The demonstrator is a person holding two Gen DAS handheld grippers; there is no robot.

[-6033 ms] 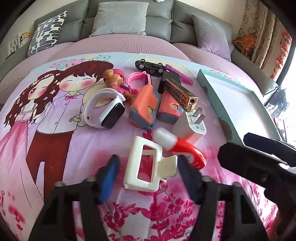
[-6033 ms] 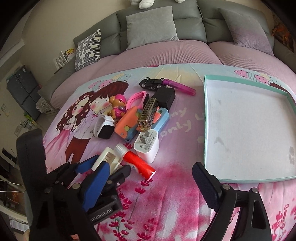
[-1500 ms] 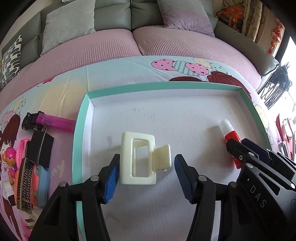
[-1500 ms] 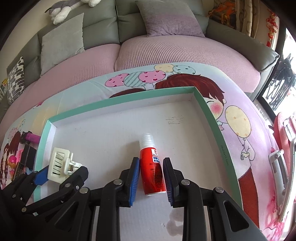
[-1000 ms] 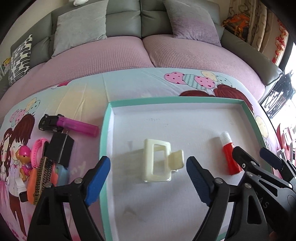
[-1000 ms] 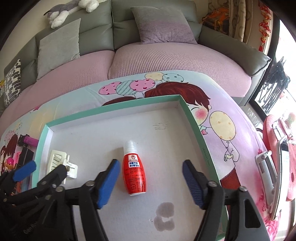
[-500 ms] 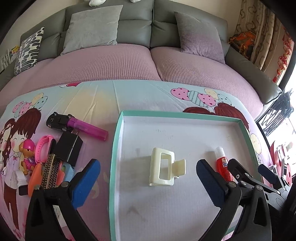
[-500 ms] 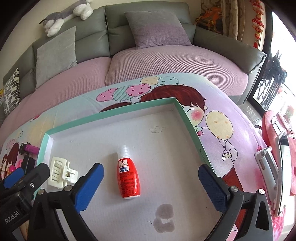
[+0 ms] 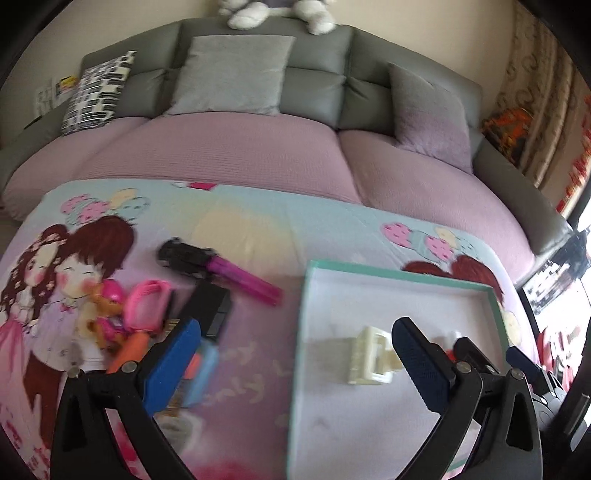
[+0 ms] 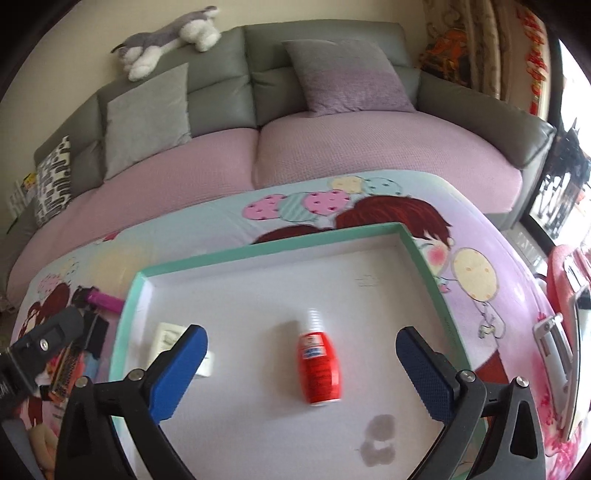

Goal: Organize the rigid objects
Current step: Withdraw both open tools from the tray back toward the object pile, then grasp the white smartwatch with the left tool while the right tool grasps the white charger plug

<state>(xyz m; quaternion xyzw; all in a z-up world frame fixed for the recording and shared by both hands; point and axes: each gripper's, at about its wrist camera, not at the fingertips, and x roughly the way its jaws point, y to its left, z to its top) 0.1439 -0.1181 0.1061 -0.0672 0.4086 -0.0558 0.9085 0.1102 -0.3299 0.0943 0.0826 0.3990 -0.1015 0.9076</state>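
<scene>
A white tray with a teal rim [image 9: 303, 302] [image 10: 258, 253] lies on the printed bedspread. A cream hair claw clip [image 9: 369, 356] [image 10: 166, 338] and a red bottle with a white cap [image 10: 319, 363] lie inside it. My left gripper [image 9: 295, 363] is open and empty, raised over the tray's left rim. My right gripper [image 10: 301, 371] is open and empty above the red bottle. Left of the tray lies a pile: a black toy car [image 9: 184, 256], a magenta lighter [image 9: 245, 280], a black charger [image 9: 214, 306], a pink strap [image 9: 146, 302] and a doll [image 9: 105, 310].
A grey sofa back with cushions [image 9: 229, 74] [image 10: 347, 77] and a plush dog [image 10: 166, 35] stand behind the purple bed. A dark stain [image 10: 378, 439] marks the tray floor. A pink chair [image 10: 569, 295] stands at the right.
Both grippers have let go of the clip and the bottle, opened wide and pulled back. The left gripper has swung left toward the pile.
</scene>
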